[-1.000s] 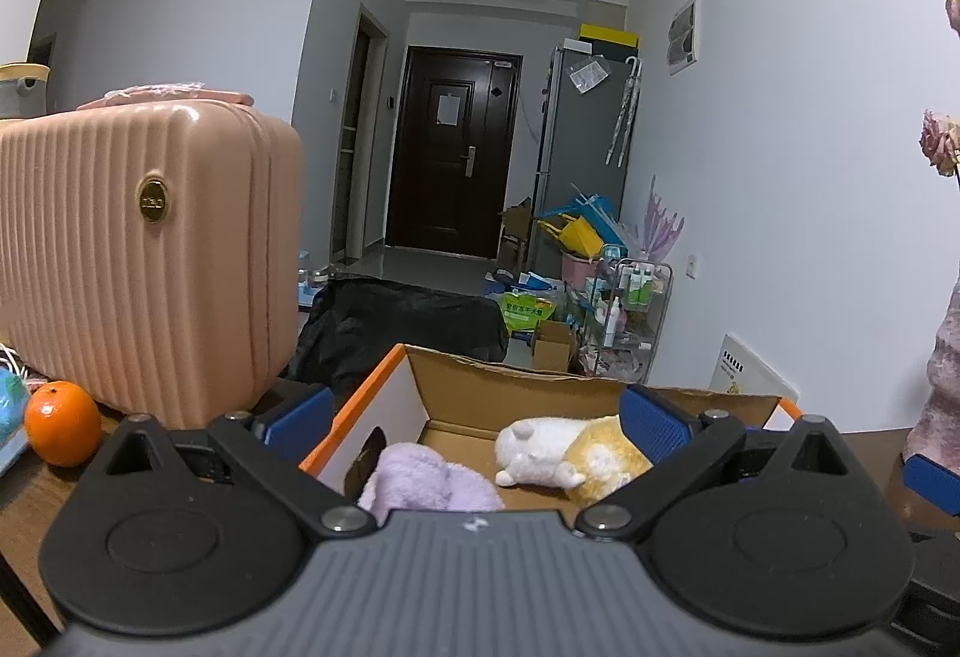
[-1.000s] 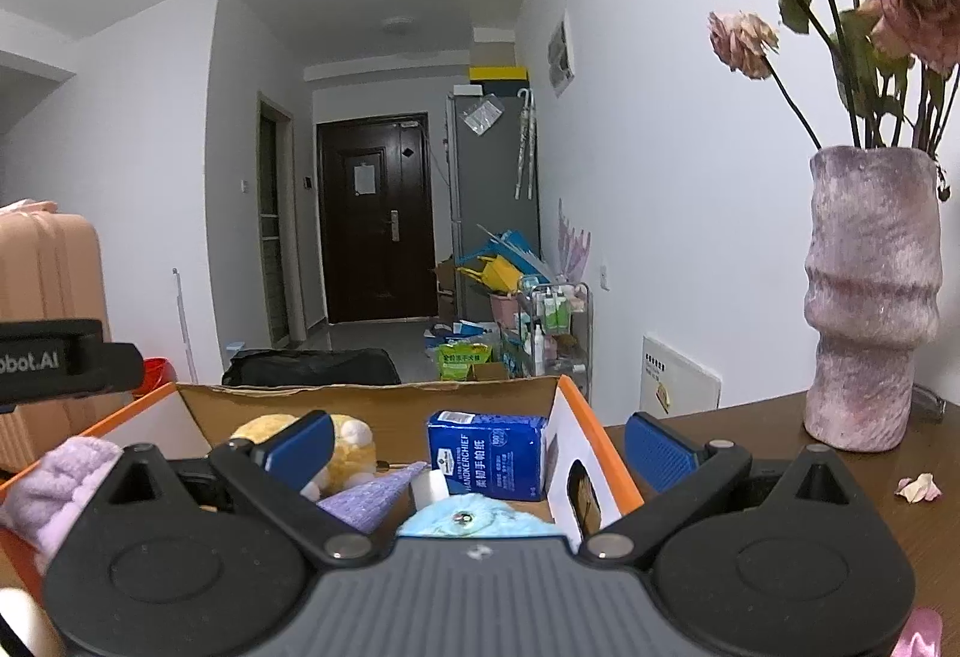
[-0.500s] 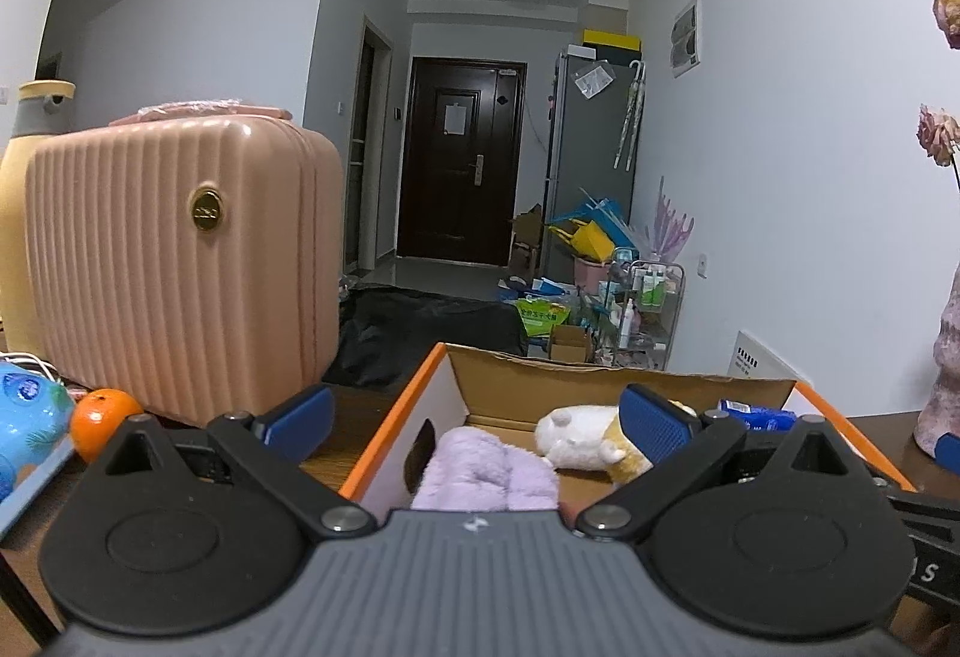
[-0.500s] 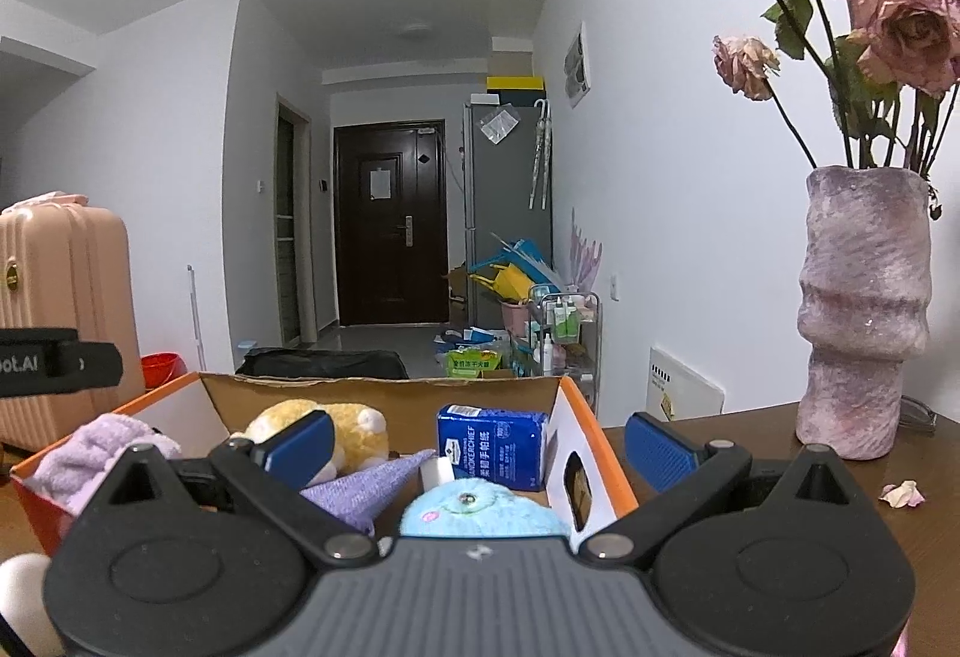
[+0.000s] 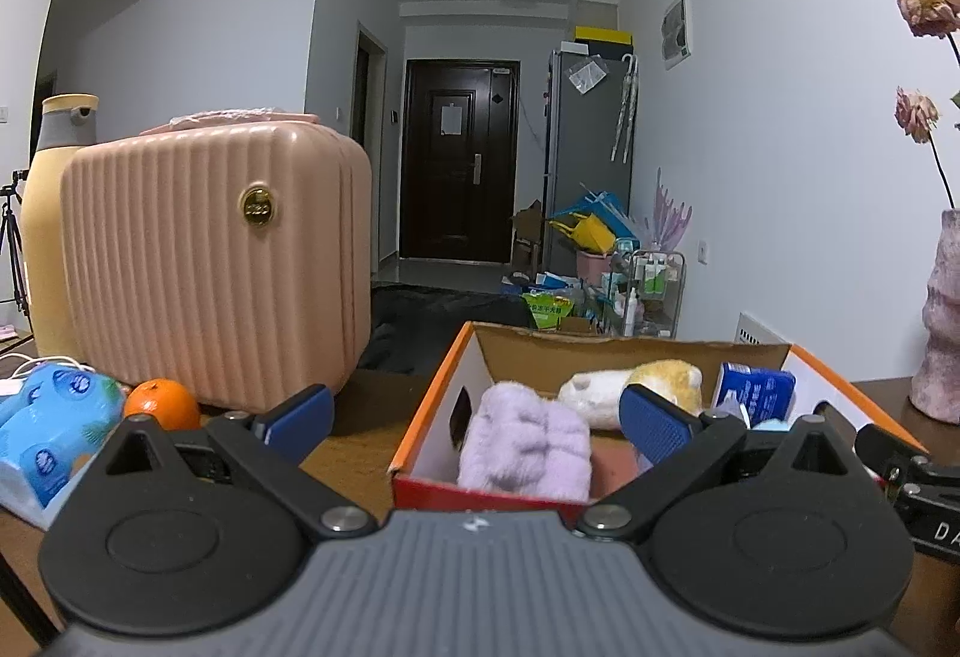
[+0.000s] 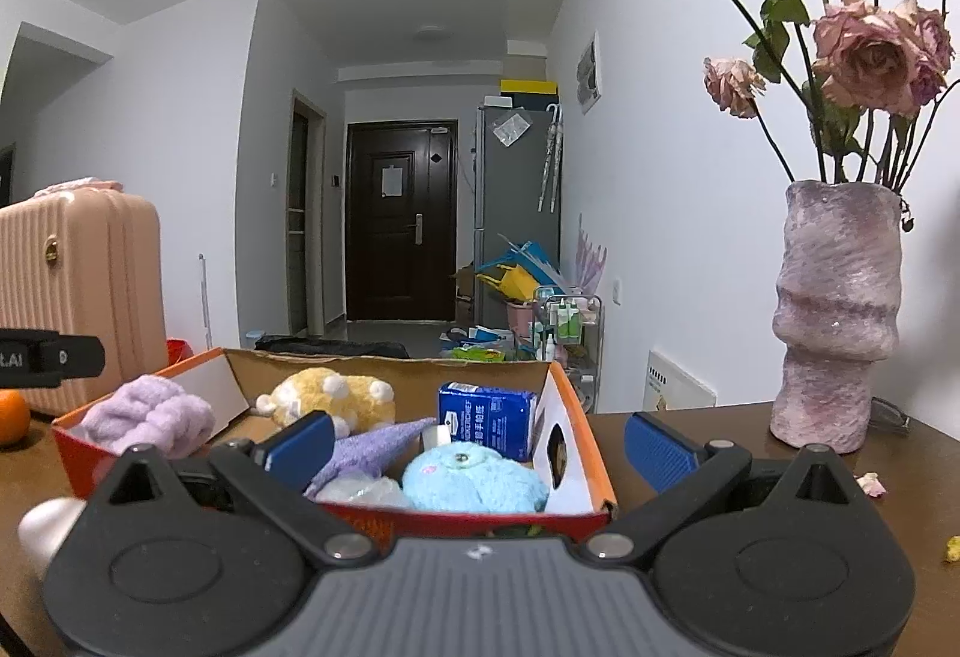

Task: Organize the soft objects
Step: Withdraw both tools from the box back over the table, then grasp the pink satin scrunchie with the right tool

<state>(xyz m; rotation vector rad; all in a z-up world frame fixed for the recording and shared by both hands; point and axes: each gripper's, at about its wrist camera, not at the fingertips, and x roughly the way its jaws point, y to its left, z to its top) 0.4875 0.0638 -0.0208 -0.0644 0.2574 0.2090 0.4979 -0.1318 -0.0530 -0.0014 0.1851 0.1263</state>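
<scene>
An orange-rimmed cardboard box (image 5: 429,405) (image 6: 576,420) stands on the brown table. Inside it lie a lilac fluffy cloth (image 5: 525,450) (image 6: 147,414), a yellow-and-white plush (image 5: 630,387) (image 6: 330,393), a blue tissue pack (image 5: 756,384) (image 6: 486,420), a light blue plush (image 6: 474,480) and a purple pointed soft piece (image 6: 372,447). My left gripper (image 5: 477,420) is open and empty, just in front of the box's near left corner. My right gripper (image 6: 477,441) is open and empty, facing the box's near right end.
A pink ribbed suitcase (image 5: 210,261) stands at the left, with an orange (image 5: 161,405) and blue tissue packs (image 5: 45,429) before it. A mauve vase (image 6: 837,321) of dried roses stands on the right of the table. Petals (image 6: 870,483) lie near it.
Both grippers have drawn back and risen from the box, so more of its front wall and contents show. Both stay open and empty.
</scene>
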